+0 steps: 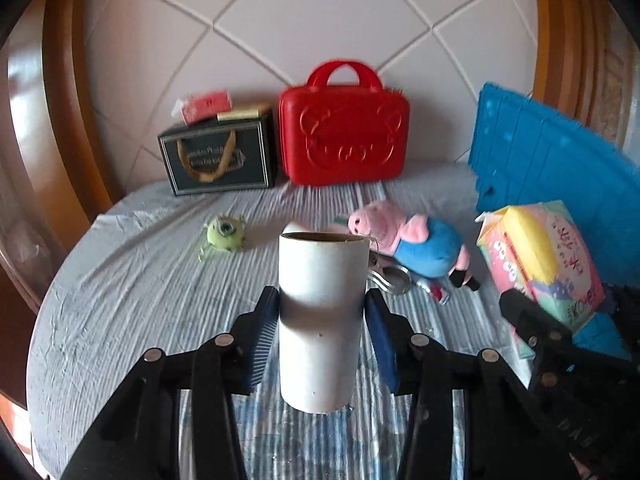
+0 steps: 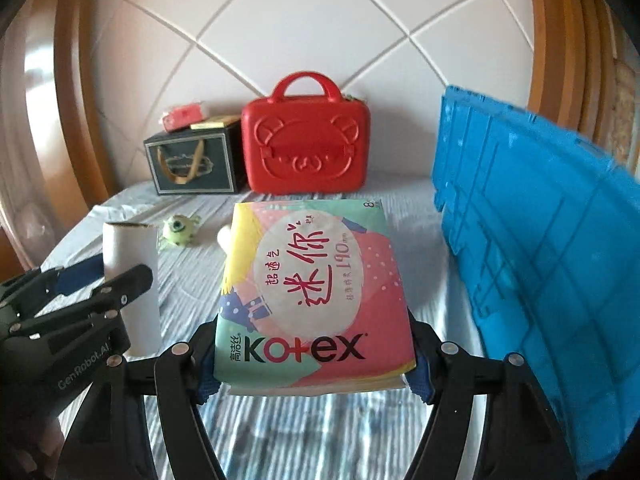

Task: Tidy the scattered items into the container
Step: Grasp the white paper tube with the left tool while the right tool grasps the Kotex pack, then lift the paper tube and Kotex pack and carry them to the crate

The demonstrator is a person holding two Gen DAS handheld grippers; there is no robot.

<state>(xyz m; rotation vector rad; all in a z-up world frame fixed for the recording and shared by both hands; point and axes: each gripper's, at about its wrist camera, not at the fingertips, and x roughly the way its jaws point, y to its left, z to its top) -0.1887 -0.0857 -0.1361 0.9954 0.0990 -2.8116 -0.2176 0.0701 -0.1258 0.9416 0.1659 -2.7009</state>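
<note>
My left gripper (image 1: pixel 322 316) is clamped on a white cardboard tube (image 1: pixel 323 312), held upright above the striped cloth (image 1: pixel 132 280). My right gripper (image 2: pixel 312 364) is clamped across a pink-and-teal packet (image 2: pixel 312 292), its jaws pressing both sides. Packet print reads "Kotex" in large letters, with "190" among red Chinese characters. The left gripper's housing reads "GenRobot.AI" in the right wrist view. Blue crate (image 2: pixel 540 248) stands just right of the packet. On the cloth: green one-eyed plush (image 1: pixel 225 233), pink pig plush (image 1: pixel 412 240). Behind them: red case (image 1: pixel 344 132), dark gift box (image 1: pixel 218 156), lettering illegible.
</note>
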